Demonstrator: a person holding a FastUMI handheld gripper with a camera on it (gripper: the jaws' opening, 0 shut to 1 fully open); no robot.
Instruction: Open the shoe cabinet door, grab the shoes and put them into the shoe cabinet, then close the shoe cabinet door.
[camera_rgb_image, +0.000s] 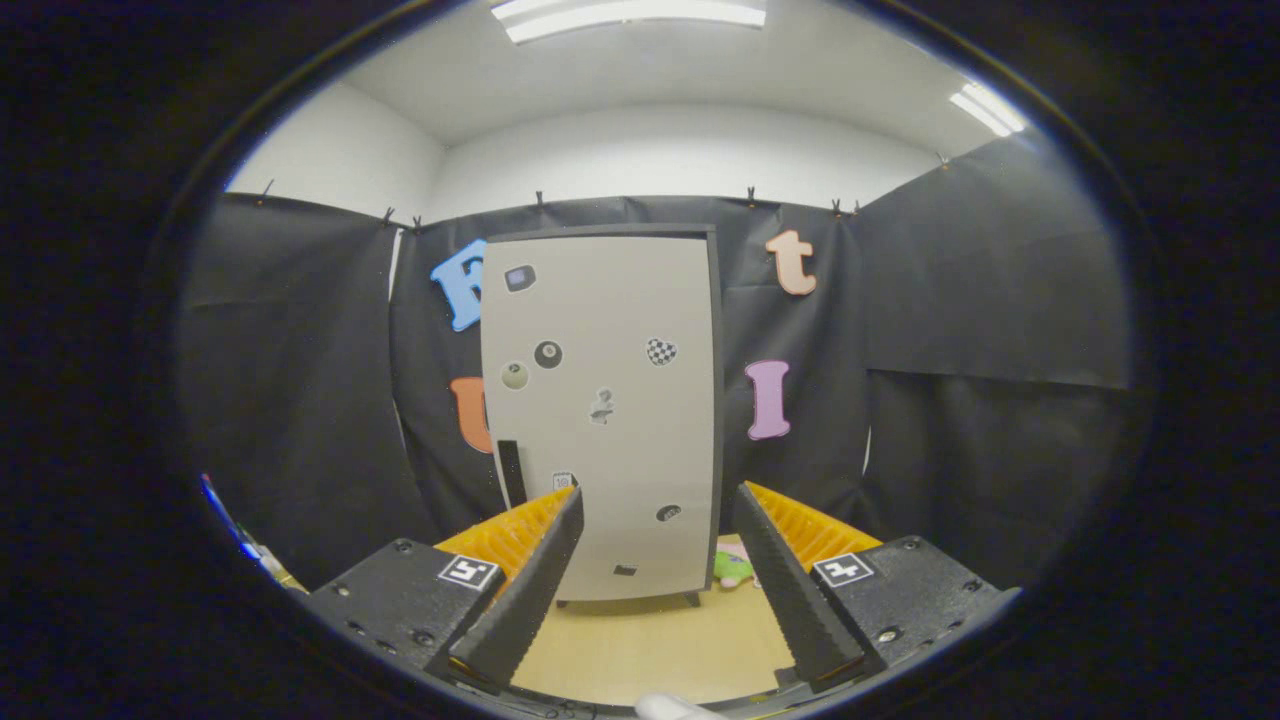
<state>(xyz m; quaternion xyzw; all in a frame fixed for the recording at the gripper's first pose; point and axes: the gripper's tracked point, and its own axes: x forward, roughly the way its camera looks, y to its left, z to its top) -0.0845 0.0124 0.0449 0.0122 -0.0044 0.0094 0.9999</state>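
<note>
the gripper (655, 590) holds its two fingers spread wide with nothing between them, over a pale wooden floor (640, 650). beyond them, at twelve o'clock, stands the tall flat-fronted beige shoe cabinet (600, 420) with a dark frame, its door closed, small stickers dotting it and a dark slot handle (511, 472) low at its nine o'clock edge. at the cabinet's four o'clock foot lies a small green and pink thing (733, 568), perhaps a shoe. a closed door suits either the opening or the finish.
</note>
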